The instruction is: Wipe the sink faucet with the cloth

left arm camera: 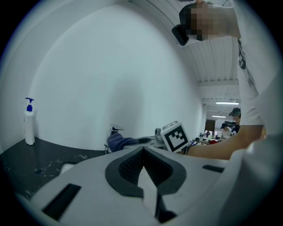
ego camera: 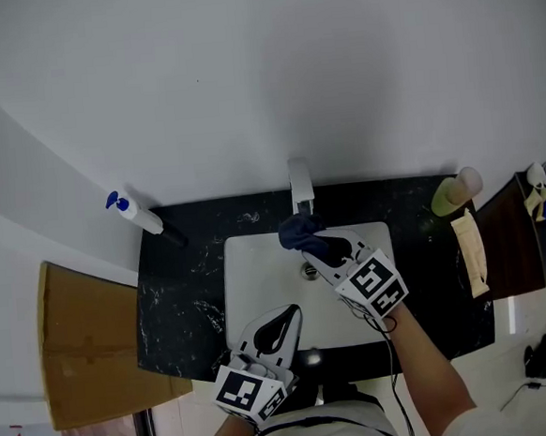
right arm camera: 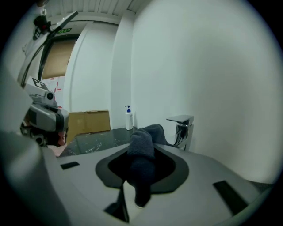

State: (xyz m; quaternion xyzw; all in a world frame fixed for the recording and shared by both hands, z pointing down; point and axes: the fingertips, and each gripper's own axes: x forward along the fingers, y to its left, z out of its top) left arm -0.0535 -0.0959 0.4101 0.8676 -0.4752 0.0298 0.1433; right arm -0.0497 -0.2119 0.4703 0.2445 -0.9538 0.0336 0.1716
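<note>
The chrome faucet (ego camera: 301, 188) stands at the back of the white sink (ego camera: 250, 289), set in a black marble counter. My right gripper (ego camera: 321, 248) is shut on a dark blue cloth (ego camera: 301, 232), whose bunched end sits just below the faucet's spout. In the right gripper view the cloth (right arm camera: 142, 155) fills the jaws and the faucet (right arm camera: 181, 126) stands just beyond it to the right. My left gripper (ego camera: 280, 327) hangs over the sink's front edge, jaws shut with nothing between them. From the left gripper view the cloth (left arm camera: 120, 142) and faucet (left arm camera: 116, 130) lie ahead.
A white soap bottle with a blue pump (ego camera: 133, 212) lies at the counter's back left. A yellow-green bottle (ego camera: 455, 190) and a beige cloth (ego camera: 470, 251) are on the right. A cardboard box (ego camera: 85, 345) sits left of the counter. People are in the room's far right (left arm camera: 230, 123).
</note>
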